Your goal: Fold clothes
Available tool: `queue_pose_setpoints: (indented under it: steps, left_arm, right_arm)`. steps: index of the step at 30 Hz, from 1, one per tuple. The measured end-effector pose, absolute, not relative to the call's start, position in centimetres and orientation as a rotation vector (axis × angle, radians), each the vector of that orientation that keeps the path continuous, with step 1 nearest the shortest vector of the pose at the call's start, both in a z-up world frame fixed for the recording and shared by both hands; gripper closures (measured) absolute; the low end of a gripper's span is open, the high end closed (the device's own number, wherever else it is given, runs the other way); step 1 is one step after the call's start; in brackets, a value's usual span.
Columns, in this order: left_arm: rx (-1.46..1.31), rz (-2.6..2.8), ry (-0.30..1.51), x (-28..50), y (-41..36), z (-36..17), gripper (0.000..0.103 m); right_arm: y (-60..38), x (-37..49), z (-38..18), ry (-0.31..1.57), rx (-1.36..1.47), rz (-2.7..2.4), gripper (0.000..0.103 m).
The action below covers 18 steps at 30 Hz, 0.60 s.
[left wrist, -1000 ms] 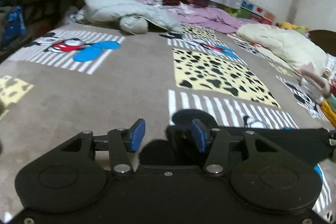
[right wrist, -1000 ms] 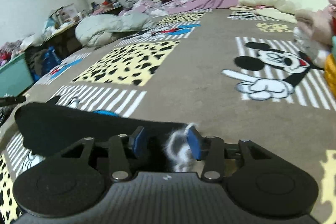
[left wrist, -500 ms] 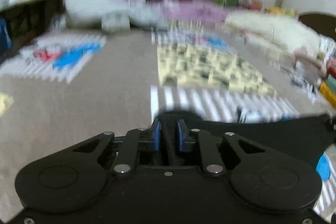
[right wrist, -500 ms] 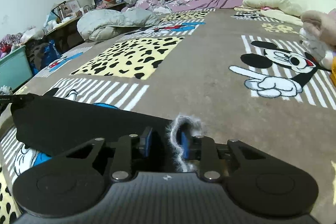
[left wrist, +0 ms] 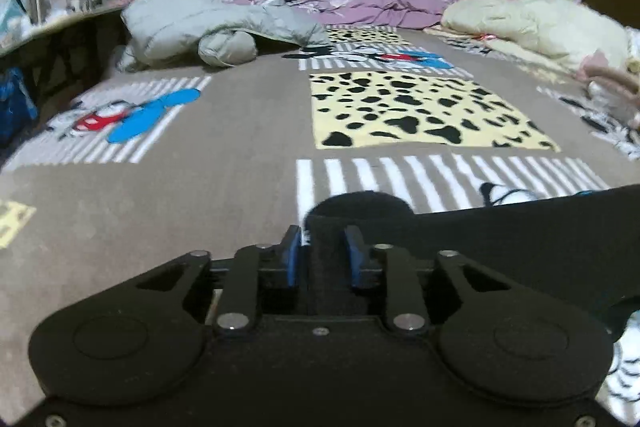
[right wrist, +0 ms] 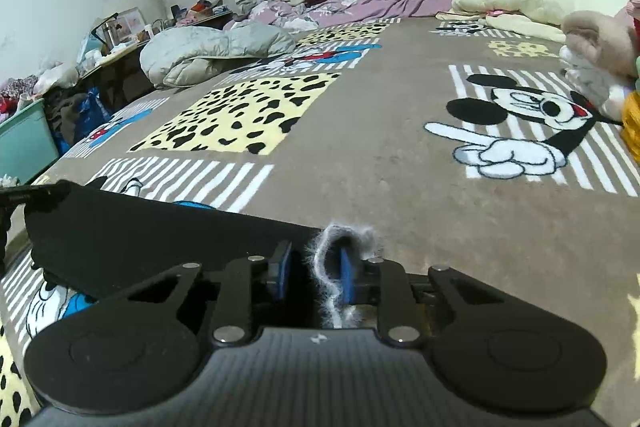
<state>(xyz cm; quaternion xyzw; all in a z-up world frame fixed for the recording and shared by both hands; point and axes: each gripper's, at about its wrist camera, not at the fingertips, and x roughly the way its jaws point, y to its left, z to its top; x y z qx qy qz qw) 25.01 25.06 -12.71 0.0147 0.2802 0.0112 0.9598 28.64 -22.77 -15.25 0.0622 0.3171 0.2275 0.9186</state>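
Observation:
A black garment (left wrist: 520, 239) with a grey fuzzy lining (right wrist: 348, 235) lies stretched across the near end of the cartoon-print blanket (left wrist: 240, 155). One end of it runs between the blue pads of my left gripper (left wrist: 323, 259). Those jaws are opening, and a sliver of blanket shows between the left pad and the cloth. In the right wrist view the garment (right wrist: 160, 231) reaches left from my right gripper (right wrist: 312, 275). The right jaws are closing on its fuzzy-edged corner, with the cloth pressed between the pads.
A grey padded jacket (left wrist: 208, 27) lies at the far left of the bed. Behind it is a purple quilt (left wrist: 384, 3), and a cream quilt (left wrist: 532, 23) is at the far right. Folded clothes (right wrist: 596, 55) pile up along the right edge. A cluttered desk (right wrist: 120, 43) and a green bin (right wrist: 24, 143) stand left of the bed.
My left gripper closed onto the black garment's end, shifted sideways, and has now widened again. The right jaws narrowed onto the fuzzy corner and stayed in place.

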Motion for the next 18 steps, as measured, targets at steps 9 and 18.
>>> queue_pose_setpoints:
  steps: [9,18]
  left_arm:
    - [0.041,-0.009,0.441,21.5,25.1,-9.5,0.063]
    - [-0.125,-0.048,0.552,22.6,27.0,-10.9,0.064]
  right_arm:
    - [-23.5,26.9,-12.8,0.542,0.118,0.414,0.073]
    - [-18.5,25.1,-11.8,0.487,-0.023,0.577,0.073]
